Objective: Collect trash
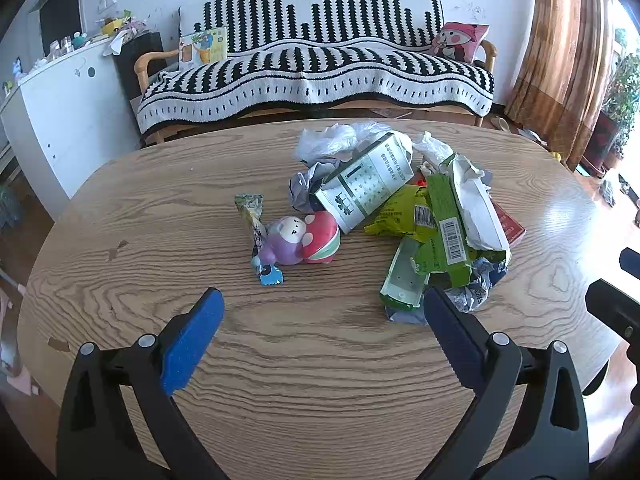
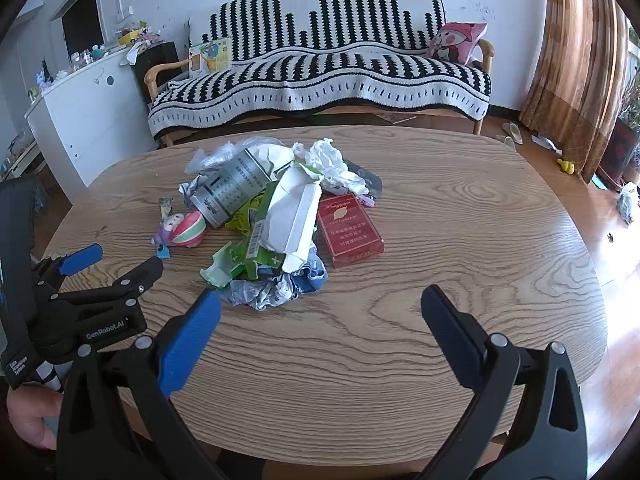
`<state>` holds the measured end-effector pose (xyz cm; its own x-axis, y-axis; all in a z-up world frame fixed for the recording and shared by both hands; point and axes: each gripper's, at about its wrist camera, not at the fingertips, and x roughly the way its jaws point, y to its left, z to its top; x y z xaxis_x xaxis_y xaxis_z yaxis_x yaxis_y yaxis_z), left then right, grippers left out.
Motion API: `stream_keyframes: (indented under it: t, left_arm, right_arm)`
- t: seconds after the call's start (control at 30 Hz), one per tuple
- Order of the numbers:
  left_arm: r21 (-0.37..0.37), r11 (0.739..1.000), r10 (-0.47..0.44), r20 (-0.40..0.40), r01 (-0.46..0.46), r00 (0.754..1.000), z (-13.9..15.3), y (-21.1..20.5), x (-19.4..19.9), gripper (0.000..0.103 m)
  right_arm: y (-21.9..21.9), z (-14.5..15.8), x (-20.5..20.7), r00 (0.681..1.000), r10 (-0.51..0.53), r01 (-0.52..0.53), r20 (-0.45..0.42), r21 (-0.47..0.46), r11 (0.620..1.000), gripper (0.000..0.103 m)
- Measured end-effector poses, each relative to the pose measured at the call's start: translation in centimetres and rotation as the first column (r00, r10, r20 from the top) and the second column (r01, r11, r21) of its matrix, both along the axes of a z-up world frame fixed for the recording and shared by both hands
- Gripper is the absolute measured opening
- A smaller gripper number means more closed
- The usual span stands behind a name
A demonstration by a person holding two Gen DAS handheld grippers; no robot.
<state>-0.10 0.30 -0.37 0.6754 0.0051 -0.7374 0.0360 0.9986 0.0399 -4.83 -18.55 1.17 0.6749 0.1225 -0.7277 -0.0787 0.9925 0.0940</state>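
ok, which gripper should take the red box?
Right, probably. The red box lies on the pile's right edge, in open view ahead of the open right gripper. From the left gripper, green cartons nearly hide it.

You are working in bright daylight that enters from the right, past the curtain (image 1: 560,60). Expect a strong white glare patch on the right part of the tabletop (image 1: 568,216); in the right wrist view the glare lies on the floor (image 2: 616,240) instead. The far right edge of both views is overexposed. Shadows under the trash pile (image 2: 280,216) are soft and short. Both views show heavy fisheye distortion: the tabletop edge bows, the sofa (image 1: 316,60) curves, and black vignette fills the corners. Focus is acceptable at centre; print on the cartons is only partly legible. Detail softens toward the rims.
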Motion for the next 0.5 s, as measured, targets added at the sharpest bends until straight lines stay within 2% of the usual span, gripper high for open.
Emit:
stream_keyframes:
  t: [0.5]
  left_arm:
    - [-0.027,1.0,0.011,-0.017,-0.011,1.0,-0.3,1.0,0.6,0.097]
  right_arm:
    - [0.2,0.6,0.0,1.0,0.011,-0.011,0.001,0.012,1.0,0.097]
